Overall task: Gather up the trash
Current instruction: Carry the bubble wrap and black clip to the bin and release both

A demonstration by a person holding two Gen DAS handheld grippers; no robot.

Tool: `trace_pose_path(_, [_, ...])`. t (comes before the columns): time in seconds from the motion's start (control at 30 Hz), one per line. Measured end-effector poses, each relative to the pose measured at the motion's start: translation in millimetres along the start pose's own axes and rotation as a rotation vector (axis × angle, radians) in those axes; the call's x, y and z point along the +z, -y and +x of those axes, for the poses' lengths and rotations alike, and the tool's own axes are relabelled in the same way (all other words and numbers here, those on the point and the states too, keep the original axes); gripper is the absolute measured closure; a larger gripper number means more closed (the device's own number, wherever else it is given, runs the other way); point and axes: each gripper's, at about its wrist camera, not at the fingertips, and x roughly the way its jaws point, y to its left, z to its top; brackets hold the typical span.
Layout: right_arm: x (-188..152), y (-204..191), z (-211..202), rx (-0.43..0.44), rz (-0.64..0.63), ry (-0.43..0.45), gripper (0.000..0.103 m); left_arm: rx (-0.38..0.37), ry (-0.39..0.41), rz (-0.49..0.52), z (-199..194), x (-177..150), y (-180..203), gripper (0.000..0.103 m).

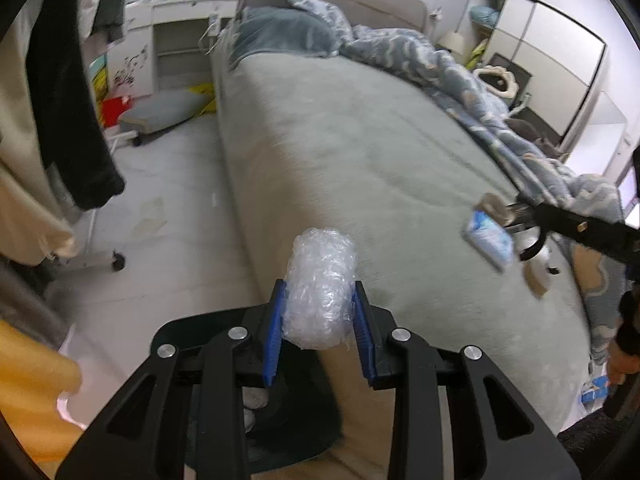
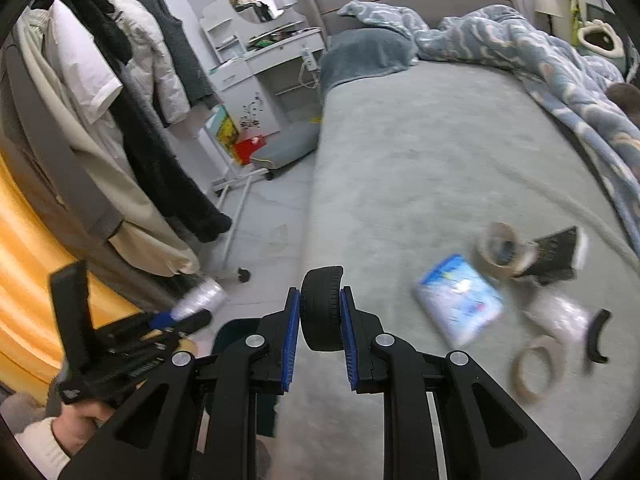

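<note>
My left gripper [image 1: 320,304] is shut on a roll of clear bubble wrap [image 1: 322,292] and holds it above the near edge of the bed [image 1: 360,140]. My right gripper [image 2: 320,312] is shut on a small black toy tyre [image 2: 321,308] over the same bed edge. On the bed to the right lie a blue-and-white tissue pack [image 2: 460,300], a tape roll [image 2: 504,250], a flat tape ring [image 2: 538,368], a white plastic bag [image 2: 560,316], a black curved piece [image 2: 598,336] and a dark booklet [image 2: 558,254]. In the left wrist view the right gripper reaches in by the tissue pack [image 1: 490,240].
A dark bin [image 1: 280,412] stands on the floor below the grippers. A clothes rack [image 2: 120,120] with coats stands on the left. A blue duvet [image 2: 540,52] lies along the bed's right side. A white dressing table [image 2: 260,60] stands at the back.
</note>
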Motion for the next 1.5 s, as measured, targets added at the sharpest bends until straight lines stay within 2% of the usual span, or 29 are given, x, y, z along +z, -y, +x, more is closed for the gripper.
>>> trace_pose_path(0.3, [8, -46, 30, 0.048, -0.054, -0.025, 0.083, 0.075, -0.075, -0.041, 15, -14, -45, 0.068])
trace_pose_path(0.43, [8, -70, 47, 0.079, -0.089, -0.047, 0.083, 0.089, -0.132, -0.073, 25, -23, -64, 0.068])
trace_pose_path(0.67, [4, -101, 82, 0.111, -0.138, -0.112, 0.083, 0.104, -0.286, -0.079, 49, -44, -85, 0.068])
trace_pose_path(0.93, [-5, -118, 118, 0.120, -0.186, -0.195, 0.083, 0.090, -0.471, -0.164, 77, -75, -112, 0.065])
trace_pose_path(1.03, [-8, -120, 131, 0.119, -0.197, -0.224, 0.083, 0.086, -0.487, -0.173, 78, -78, -115, 0.058])
trace_pose_path(1.1, [-9, -122, 139, 0.116, -0.205, -0.238, 0.083, 0.086, -0.490, -0.167, 78, -79, -117, 0.045])
trace_pose_path(1.17, [-12, -121, 147, 0.109, -0.207, -0.257, 0.083, 0.081, -0.493, -0.170, 77, -80, -120, 0.039])
trace_pose_path(1.37, [-26, -121, 174, 0.084, -0.209, -0.323, 0.083, 0.086, -0.471, -0.182, 68, -78, -132, 0.036])
trace_pose_path(1.5, [-39, -122, 195, 0.068, -0.215, -0.377, 0.083, 0.103, -0.421, -0.181, 55, -72, -138, 0.036])
